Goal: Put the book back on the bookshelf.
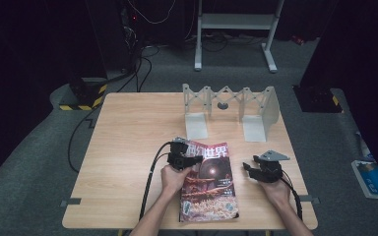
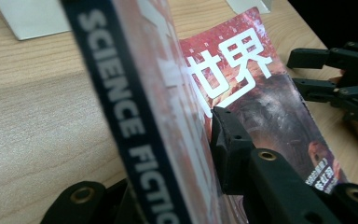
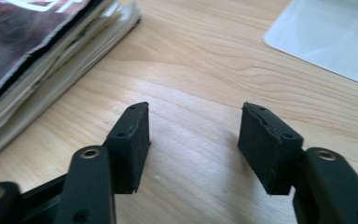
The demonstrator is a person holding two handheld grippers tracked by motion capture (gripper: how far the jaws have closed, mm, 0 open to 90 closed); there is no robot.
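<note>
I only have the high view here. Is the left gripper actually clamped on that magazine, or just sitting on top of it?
Observer: Clamped. In the left gripper view the left gripper has its jaws on either side of the magazine at the spine edge, one finger pressed on the cover.
Operator: Anything readable on the spine?
Observer: Yes, white capitals on a dark blue spine read SCIENCE FICTIO, the rest cut off.
Operator: And the right gripper, is it holding anything?
Observer: No. In the right gripper view the right gripper stands open with bare table between its fingertips; the magazine's worn page edges lie off to its upper left.
</note>
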